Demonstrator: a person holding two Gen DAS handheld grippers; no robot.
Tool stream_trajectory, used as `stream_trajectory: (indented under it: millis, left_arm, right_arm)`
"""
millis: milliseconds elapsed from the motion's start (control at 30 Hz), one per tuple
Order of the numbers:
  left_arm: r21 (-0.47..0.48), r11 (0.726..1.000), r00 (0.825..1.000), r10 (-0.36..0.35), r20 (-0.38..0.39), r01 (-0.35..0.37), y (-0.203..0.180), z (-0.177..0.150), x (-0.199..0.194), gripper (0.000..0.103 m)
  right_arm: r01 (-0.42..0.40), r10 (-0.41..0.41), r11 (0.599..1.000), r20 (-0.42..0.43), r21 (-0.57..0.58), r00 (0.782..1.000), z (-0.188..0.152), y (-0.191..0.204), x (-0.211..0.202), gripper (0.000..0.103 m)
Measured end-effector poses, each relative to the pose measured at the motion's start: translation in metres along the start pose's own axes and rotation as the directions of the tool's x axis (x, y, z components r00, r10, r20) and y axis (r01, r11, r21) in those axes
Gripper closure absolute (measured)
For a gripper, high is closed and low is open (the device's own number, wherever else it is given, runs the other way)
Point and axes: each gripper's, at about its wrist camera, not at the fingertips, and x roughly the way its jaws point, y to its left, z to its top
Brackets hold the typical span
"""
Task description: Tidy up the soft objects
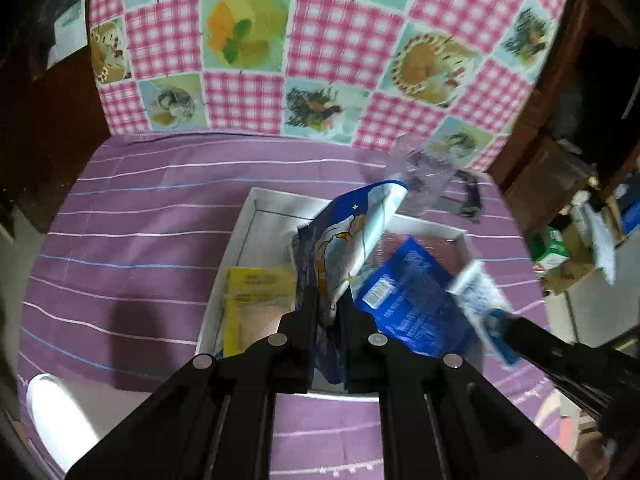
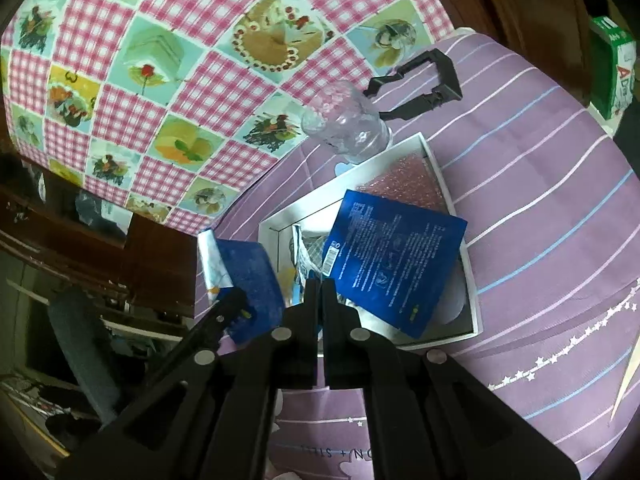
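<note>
Purple striped cloth (image 2: 540,184); green carton (image 2: 614,76) reads "AD"; blue packet (image 2: 396,268) barcoded.

Both black tongs angle downward side by side. The left tongs (image 1: 329,312) pinch a dark blue cartoon-printed soft packet (image 1: 340,248); the right tongs (image 2: 321,292) are closed tight.

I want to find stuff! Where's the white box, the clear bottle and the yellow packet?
white box (image 2: 434,156), right wrist view, on its far rim.
clear bottle (image 2: 352,120), right wrist view, on the middle of its body.
yellow packet (image 1: 256,296), left wrist view, on its printed face inside the box.
</note>
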Motion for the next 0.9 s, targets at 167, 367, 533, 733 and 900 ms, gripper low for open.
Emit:
stream_trajectory:
  millis: [167,367,533,733,900]
  left_arm:
    - [0.054,0.987,0.988,0.153,-0.015,-0.152,-0.014,-0.007,0.034,0.095]
    - [0.062,0.998,0.998,-0.018,-0.068,0.022,-0.024,-0.014,0.043,0.064]
    - [0.031,0.995,0.994,-0.092,-0.063,0.094,-0.021,-0.013,0.039,0.032]
    - [0.023,0.992,0.992,-0.126,0.029,0.126,-0.019,-0.009,0.02,0.031]
    - [0.031,0.993,0.991,-0.115,0.068,0.113,-0.019,-0.008,0.008,0.031]
  right_arm:
    - [0.017,-0.017,1.0,0.028,0.018,0.999,0.004,-0.009,-0.004,0.101]
    - [0.001,-0.002,0.999,0.016,0.054,1.0,0.009,-0.026,0.005,0.1]
    - [-0.038,0.038,0.995,-0.001,0.09,0.999,0.012,-0.041,0.019,0.1]
    - [-0.132,0.13,0.979,0.023,0.154,0.991,0.013,-0.053,0.031,0.097]
    - [-0.144,0.136,0.977,0.059,0.16,0.989,0.011,-0.05,0.024,0.077]
